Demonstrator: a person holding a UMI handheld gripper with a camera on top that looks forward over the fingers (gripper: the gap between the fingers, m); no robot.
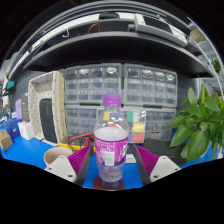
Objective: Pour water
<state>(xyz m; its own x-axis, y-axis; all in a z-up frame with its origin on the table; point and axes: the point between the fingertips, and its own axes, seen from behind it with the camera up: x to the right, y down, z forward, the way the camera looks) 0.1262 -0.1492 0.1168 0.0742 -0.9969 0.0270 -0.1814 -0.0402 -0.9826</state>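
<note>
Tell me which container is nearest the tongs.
The clear water bottle with the purple cap, standing between the tongs; the drawer bins sit far behind.

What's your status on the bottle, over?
Gripper fingers either side of the water bottle, grip not confirmed. Bottle upright, purple cap on, pour not begun. Potted plant off to one side, clear.

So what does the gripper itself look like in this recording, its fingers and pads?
The gripper shows two chunky fingers with pale cream-white outer shells. Each carries a bright magenta pad on its inner face, wedge-shaped and narrowing toward the tip. No cables, printed markings, hand or sleeve are visible in the gripper view.
</note>
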